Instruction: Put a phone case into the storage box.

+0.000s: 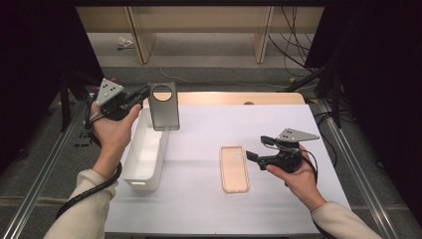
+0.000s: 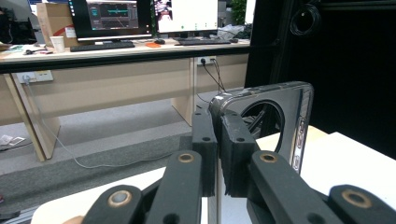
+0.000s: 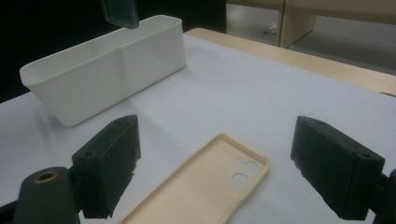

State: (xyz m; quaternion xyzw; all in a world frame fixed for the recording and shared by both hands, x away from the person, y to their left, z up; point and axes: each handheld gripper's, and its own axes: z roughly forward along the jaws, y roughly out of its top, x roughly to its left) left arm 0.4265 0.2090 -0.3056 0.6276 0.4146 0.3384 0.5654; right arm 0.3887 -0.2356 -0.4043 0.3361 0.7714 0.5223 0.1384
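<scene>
Materials as I read them from my station. Dark phone case (image 1: 164, 107): smoky translucent plastic, glossy, smooth. Beige phone case (image 1: 234, 168): matt, soft-looking plastic or rubber. Bin (image 1: 130, 159): white plastic, smooth, faint sheen. Table cover (image 1: 209, 209): white, matt; I cannot tell paper from cloth. Table edge (image 1: 278, 98): pale wood. My gripper pads (image 3: 338, 163): black, matt, slightly rough.

The translucent smoke-grey plastic phone case (image 1: 163, 106) with its round cut-out is dusky all through, edged glossy black in the left gripper view (image 2: 280, 122). The flat phone case of pale peach rubber (image 1: 234, 169) is one even colour, without pattern. The long rectangular bin of plain white plastic (image 1: 145, 152) stands on a white sheet (image 1: 209, 199) covering a light wood table (image 1: 239, 98). Both grippers are matt black, each topped by a grey plate.
</scene>
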